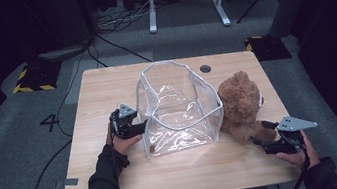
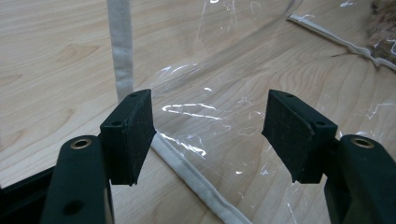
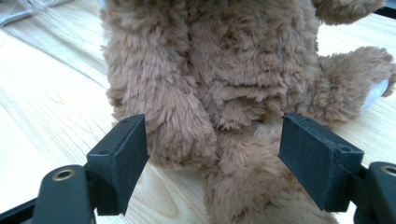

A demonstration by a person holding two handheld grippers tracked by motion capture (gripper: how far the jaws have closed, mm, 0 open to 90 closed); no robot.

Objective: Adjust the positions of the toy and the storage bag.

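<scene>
On the pale wooden desk (image 1: 105, 89), above grey carpet floor (image 1: 11, 138), both grippers keep their fingers open, holding nothing: left gripper (image 1: 142, 125) at the clear bag (image 1: 178, 108), right gripper (image 1: 259, 142) at the teddy bear (image 1: 241, 101).

Clear plastic bag (image 1: 178, 108) with grey trim, open and standing, frame centre; brown plush teddy bear (image 1: 241, 104) touching its right side, on table.

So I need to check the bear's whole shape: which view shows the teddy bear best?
The high view: the whole teddy bear lies on the table beside the clear bag. The right gripper view shows its fur close up, a leg between open jaws. The left gripper view catches a brown scrap behind plastic.
</scene>
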